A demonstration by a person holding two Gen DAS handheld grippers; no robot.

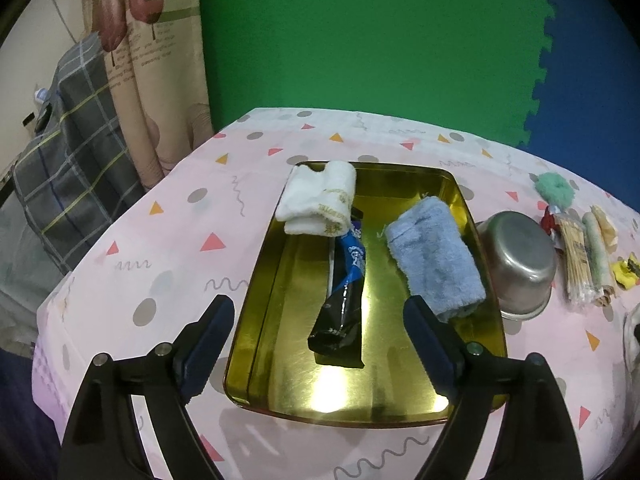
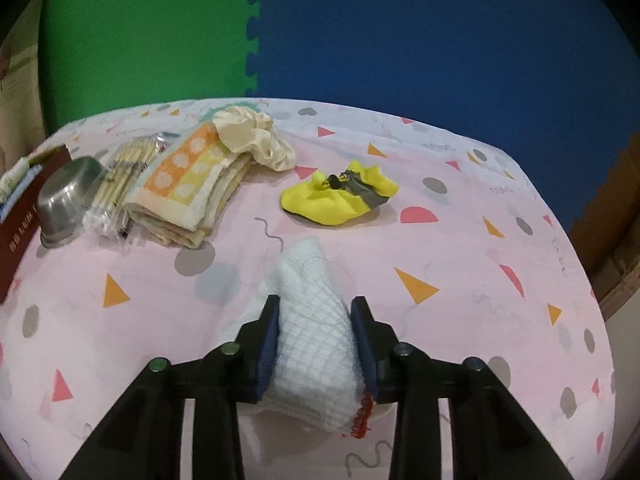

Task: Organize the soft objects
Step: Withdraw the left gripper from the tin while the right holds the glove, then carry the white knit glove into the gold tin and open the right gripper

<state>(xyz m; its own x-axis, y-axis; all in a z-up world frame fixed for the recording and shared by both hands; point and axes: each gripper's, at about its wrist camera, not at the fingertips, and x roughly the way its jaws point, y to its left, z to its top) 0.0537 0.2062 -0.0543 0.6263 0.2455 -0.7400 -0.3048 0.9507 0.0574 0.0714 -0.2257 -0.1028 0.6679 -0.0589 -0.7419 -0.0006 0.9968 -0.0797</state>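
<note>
My right gripper (image 2: 316,326) pinches a white waffle-weave cloth (image 2: 314,320); both pads press into its sides, and its tip juts forward past my fingertips onto the pink tablecloth (image 2: 460,240). A red stitched edge shows at the cloth's near corner, just inside my right-hand finger.

My left gripper (image 1: 320,320) stands wide with nothing between its fingers, hanging over the near end of the gold tray (image 1: 280,368). In that tray I count three things: one folded white towel (image 1: 320,200) draped over the far left rim, one blue towel (image 1: 436,260) along the right side, touching my right-hand fingertip or just behind it, and one black-and-blue packet (image 1: 344,304) lying between the two towels.

Beyond my right gripper lie one orange-and-yellow dotted towel (image 2: 188,184), one cream scrunchie (image 2: 252,140) resting on its far end, one yellow pouch (image 2: 340,196) well apart, one steel bowl (image 2: 68,200) upside down, and one bag of wooden sticks (image 2: 116,188).
</note>
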